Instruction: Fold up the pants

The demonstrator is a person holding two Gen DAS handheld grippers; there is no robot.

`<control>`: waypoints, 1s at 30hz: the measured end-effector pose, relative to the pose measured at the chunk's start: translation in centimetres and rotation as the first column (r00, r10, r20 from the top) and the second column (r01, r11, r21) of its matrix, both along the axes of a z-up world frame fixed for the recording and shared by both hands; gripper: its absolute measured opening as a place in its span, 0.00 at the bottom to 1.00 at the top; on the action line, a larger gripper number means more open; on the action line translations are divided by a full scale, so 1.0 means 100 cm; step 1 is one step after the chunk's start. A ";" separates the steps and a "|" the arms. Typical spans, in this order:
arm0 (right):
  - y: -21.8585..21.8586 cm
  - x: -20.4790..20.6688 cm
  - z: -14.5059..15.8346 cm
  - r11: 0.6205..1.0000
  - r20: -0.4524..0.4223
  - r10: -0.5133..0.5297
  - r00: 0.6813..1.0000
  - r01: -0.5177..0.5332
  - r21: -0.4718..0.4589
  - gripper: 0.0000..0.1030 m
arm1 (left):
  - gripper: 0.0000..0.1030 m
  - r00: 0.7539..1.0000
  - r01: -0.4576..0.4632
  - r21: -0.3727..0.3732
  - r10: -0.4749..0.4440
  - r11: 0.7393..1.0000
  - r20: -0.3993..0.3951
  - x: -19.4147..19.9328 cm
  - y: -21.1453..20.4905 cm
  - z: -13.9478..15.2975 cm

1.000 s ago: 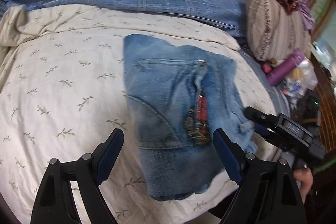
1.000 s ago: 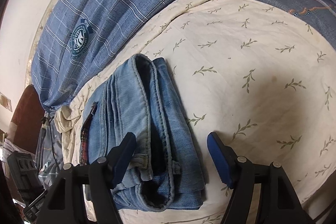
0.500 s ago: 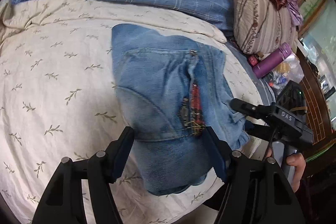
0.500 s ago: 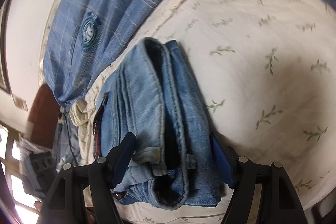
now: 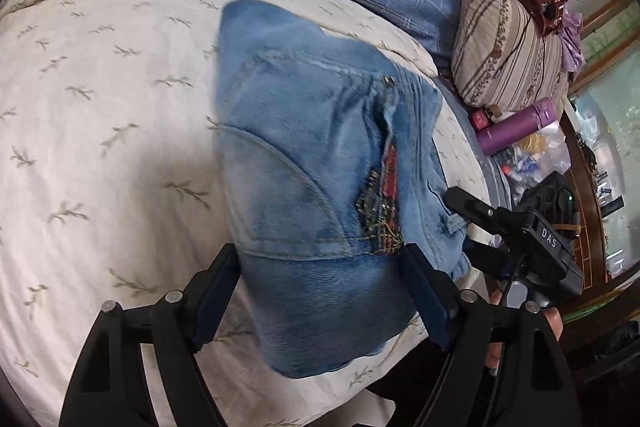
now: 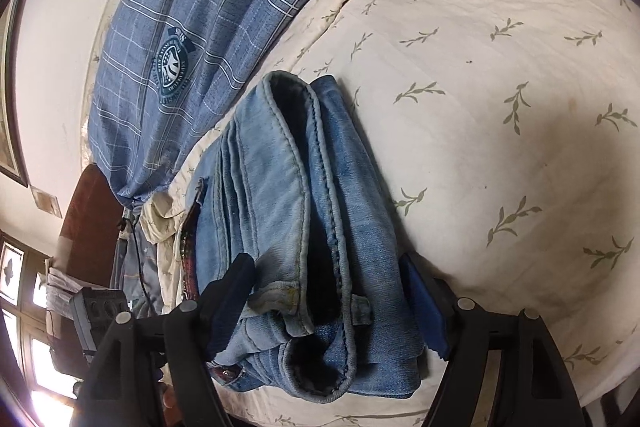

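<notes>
The left gripper has its jaws spread wide, one on each side of the near folded edge of the faded light-blue denim pants, the pads flanking the cloth without pinching it. The right gripper is likewise wide open, straddling the waistband end of the same pants, where the belt loops and stacked hems show.

The pants lie folded into a compact bundle on the cream bed sheet printed with green sprigs, near the bed's front edge. From the left jaws the bundle runs straight ahead and away; from the right jaws its layered edges also run forward, so both grippers are equally on it, at adjoining sides. My guess is that any final tidy or lift needs both to close together.

Readable writing: "DAS" on the right gripper's black body. The round crest on the blue plaid blanket carries lettering too small to read.
</notes>
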State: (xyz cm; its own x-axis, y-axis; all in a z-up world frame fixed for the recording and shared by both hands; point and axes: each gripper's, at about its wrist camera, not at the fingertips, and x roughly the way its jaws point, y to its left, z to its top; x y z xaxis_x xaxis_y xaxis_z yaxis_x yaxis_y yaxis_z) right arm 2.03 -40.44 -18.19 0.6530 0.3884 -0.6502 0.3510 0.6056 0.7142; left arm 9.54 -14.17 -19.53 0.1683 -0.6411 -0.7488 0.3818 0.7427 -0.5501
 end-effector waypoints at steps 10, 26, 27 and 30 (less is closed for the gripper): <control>0.015 0.004 0.012 0.995 0.015 0.087 0.996 -0.086 -0.054 0.77 | 0.85 1.000 -0.006 0.020 0.006 1.000 -0.019 0.005 -0.010 -0.004; 0.027 0.011 0.013 0.984 -0.016 0.101 0.995 -0.103 -0.147 0.76 | 0.81 0.999 -0.011 0.066 0.008 0.998 0.038 0.000 -0.024 0.001; 0.028 0.011 0.014 0.982 -0.018 0.101 0.995 -0.103 -0.158 0.75 | 0.80 0.999 -0.009 0.068 0.006 0.998 0.044 -0.001 -0.026 0.002; 0.035 0.012 0.018 0.970 -0.024 0.111 0.994 -0.113 -0.217 0.71 | 0.75 0.998 -0.002 0.082 -0.003 0.997 0.063 -0.003 -0.030 0.006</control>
State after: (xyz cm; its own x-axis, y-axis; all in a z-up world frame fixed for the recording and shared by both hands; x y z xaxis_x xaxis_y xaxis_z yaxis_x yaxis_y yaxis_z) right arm 3.24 -36.89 -16.36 0.6053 0.3070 -0.7344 0.2796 0.7819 0.5572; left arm 9.23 -17.17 -18.97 0.2169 -0.5785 -0.7863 0.4142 0.7839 -0.4625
